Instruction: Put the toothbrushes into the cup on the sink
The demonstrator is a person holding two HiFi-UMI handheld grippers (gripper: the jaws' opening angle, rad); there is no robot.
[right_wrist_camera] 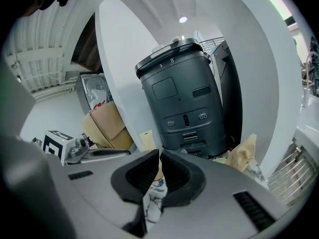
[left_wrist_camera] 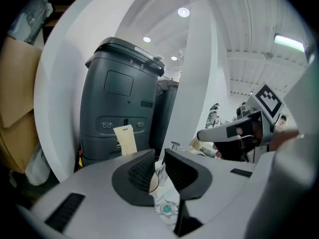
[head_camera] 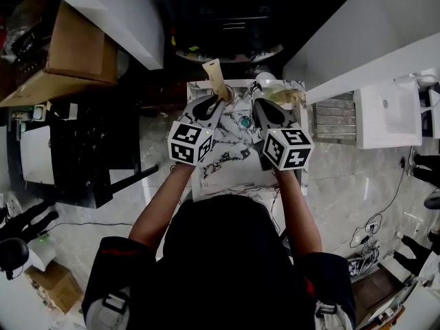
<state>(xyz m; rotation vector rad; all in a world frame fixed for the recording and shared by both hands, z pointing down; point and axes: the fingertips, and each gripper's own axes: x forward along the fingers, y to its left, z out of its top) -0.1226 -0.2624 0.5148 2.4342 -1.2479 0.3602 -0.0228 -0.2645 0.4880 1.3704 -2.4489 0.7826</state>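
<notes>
A small marble sink top (head_camera: 234,163) with a teal drain (head_camera: 245,122) lies below me. At its far left corner stands a brownish cup (head_camera: 227,96) with a flat tan toothbrush pack (head_camera: 213,73) sticking up from it. The same pack shows beyond the jaws in the left gripper view (left_wrist_camera: 124,139) and the right gripper view (right_wrist_camera: 147,139). My left gripper (head_camera: 218,103) hovers just in front of the cup; its jaws (left_wrist_camera: 159,158) stand apart with nothing between them. My right gripper (head_camera: 258,106) is over the far right of the sink, its jaws (right_wrist_camera: 160,158) shut and empty.
A tall dark grey bin (left_wrist_camera: 119,103) stands behind the sink between white walls. A clear glass (head_camera: 265,81) and a yellowish item (head_camera: 285,95) sit at the sink's far right. A metal rack (head_camera: 333,119) and a white cabinet (head_camera: 385,112) are on the right, cardboard boxes (head_camera: 75,47) on the left.
</notes>
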